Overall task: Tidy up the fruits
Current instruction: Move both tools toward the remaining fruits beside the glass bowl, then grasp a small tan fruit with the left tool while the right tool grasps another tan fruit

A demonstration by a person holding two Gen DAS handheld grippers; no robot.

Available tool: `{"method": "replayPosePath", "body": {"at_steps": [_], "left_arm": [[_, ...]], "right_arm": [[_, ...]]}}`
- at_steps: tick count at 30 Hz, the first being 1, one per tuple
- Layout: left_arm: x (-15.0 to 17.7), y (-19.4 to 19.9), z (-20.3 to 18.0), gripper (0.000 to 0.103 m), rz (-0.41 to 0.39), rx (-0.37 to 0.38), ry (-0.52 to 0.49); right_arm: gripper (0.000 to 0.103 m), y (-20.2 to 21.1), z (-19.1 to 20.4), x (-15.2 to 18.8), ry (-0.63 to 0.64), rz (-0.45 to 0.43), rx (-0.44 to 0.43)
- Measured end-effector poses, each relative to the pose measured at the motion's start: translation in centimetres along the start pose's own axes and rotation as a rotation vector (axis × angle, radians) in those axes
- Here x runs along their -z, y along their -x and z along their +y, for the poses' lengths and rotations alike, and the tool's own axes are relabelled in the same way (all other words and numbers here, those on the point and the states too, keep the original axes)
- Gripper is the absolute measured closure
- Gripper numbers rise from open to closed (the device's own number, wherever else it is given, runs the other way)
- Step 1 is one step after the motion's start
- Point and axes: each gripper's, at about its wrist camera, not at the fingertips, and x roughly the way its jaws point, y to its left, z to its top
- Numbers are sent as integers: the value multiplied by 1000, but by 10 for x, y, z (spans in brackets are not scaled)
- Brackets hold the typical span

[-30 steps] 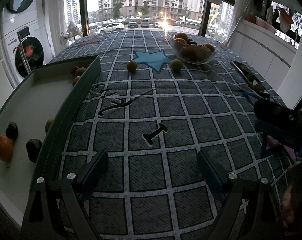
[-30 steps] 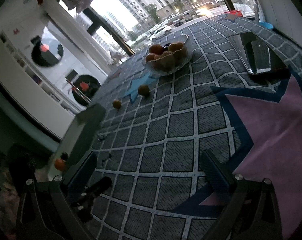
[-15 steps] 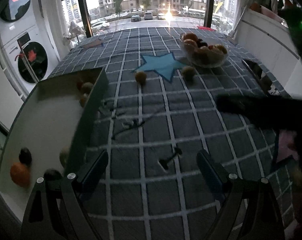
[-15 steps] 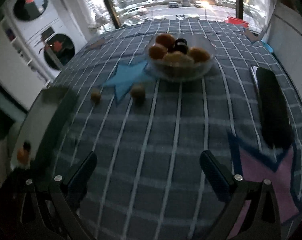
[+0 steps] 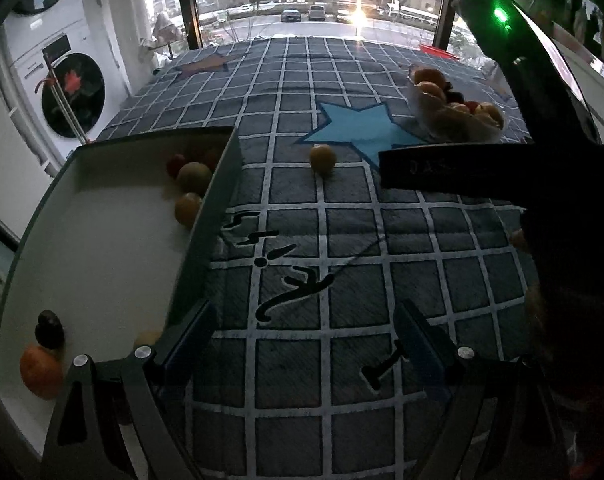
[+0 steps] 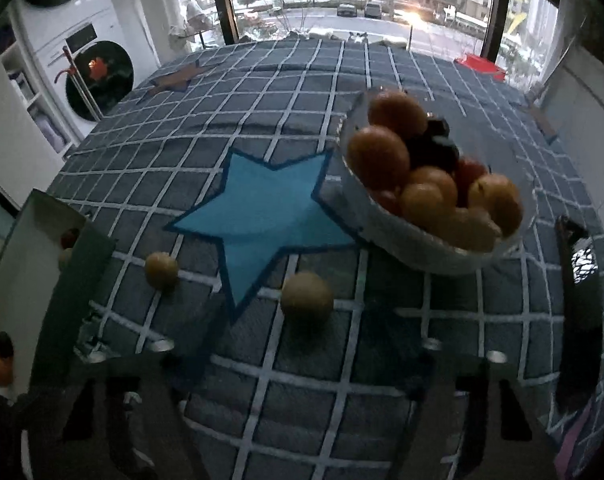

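Dusk-lit windows and a stacked washer (image 6: pixel 98 76) frame the checked cloth on the surface (image 6: pixel 286 396), and just ahead of the right gripper (image 6: pixel 302 356), almost dead centre between its jaws, sits a yellow-green fruit (image 6: pixel 306 298) at the tip of the blue star (image 6: pixel 266 208). It looks small, round and smooth, so I'd judge it light, firm enough for a squeeze, but keen to roll or squirt out; best taken across its widest middle, jaws low on either side. Those jaws stand spread wide with nothing between them, though blur smears them. A second loose fruit (image 6: pixel 161 270) lies ahead and left of them, toward the box. Further ahead and to the right, the glass bowl (image 6: pixel 429 252) is heaped with orange and dark fruit, fragile-looking and best not knocked. Well off to the left is the white-lined box (image 5: pixel 102 248), already holding several fruits. Over there the left gripper (image 5: pixel 302 344) hovers above the cloth beside the box wall, jaws parted and empty, with the right tool's dark body crossing ahead on its right.
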Motion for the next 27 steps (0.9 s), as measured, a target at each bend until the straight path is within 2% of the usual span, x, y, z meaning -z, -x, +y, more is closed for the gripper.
{"method": "replayPosePath", "body": {"at_steps": [1, 3, 9, 16, 21, 27], "left_arm": [[-1, 0, -1, 12, 0, -1, -2], [-2, 0, -2, 12, -3, -6, -7], [-7, 1, -3, 12, -10, -11, -3], [-34, -10, -3, 12, -15, 20, 47], [-58, -28, -18, 12, -27, -38, 16], [-84, -52, -33, 12, -47, -110, -39]], "right_arm": [[50, 0, 4, 0, -2, -8, 4], [76, 2, 0, 0, -9, -18, -8], [76, 13, -14, 11, -55, -34, -94], [76, 38, -50, 58, -114, -20, -152], [76, 58, -67, 93, -153, -40, -173], [76, 71, -73, 109, -169, -64, -188]]}}
